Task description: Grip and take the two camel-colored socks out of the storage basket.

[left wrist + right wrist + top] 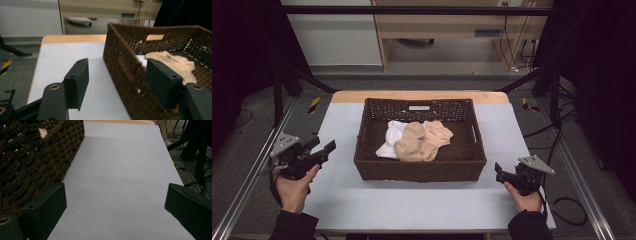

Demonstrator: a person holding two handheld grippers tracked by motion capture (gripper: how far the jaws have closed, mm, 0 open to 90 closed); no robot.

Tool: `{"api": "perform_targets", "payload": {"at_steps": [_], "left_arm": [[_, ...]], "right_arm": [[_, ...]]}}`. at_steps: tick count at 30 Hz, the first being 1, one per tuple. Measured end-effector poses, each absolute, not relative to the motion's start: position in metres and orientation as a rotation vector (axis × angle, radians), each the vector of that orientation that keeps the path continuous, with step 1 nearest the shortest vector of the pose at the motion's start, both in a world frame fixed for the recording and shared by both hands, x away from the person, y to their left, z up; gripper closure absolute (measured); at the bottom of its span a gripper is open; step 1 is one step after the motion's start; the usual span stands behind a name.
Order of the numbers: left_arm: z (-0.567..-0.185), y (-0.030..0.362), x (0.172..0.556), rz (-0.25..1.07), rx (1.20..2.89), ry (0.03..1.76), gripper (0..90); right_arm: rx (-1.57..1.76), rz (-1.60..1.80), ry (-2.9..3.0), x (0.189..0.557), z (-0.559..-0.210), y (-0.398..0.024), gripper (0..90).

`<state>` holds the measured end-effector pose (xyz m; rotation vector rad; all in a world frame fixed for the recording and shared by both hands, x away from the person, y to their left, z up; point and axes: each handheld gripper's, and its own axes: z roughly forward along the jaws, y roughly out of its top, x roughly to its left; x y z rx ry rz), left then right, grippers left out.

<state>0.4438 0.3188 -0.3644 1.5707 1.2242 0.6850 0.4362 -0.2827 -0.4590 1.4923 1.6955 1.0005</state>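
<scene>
A dark brown wicker basket stands in the middle of the pale grey table. Inside it lie crumpled beige cloths on a white cloth. My left gripper hovers at the table's left edge, open and empty, angled toward the basket's left wall. In the left gripper view the beige cloth and a bit of the white cloth show over the rim. My right gripper is low by the basket's front right corner, open over bare table.
Bare table surface runs on both sides of the basket and in front of it. Metal frame rails flank the table. A wooden cabinet stands beyond the far edge, and cables trail on the floor at right.
</scene>
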Motion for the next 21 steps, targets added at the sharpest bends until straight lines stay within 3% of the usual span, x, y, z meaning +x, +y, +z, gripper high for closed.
{"api": "perform_targets", "payload": {"at_steps": [10, 21], "left_arm": [[-0.331, 0.265, 0.472, 0.685, 1.602, 1.11, 36.4], [-0.321, 0.211, 0.512, 0.631, 1.684, 1.053, 38.9]], "right_arm": [[1.492, 1.01, 1.68, 0.436, -0.458, -0.284, 4.2], [1.486, 1.003, 1.673, 0.437, -0.458, -0.285, 4.2]]}}
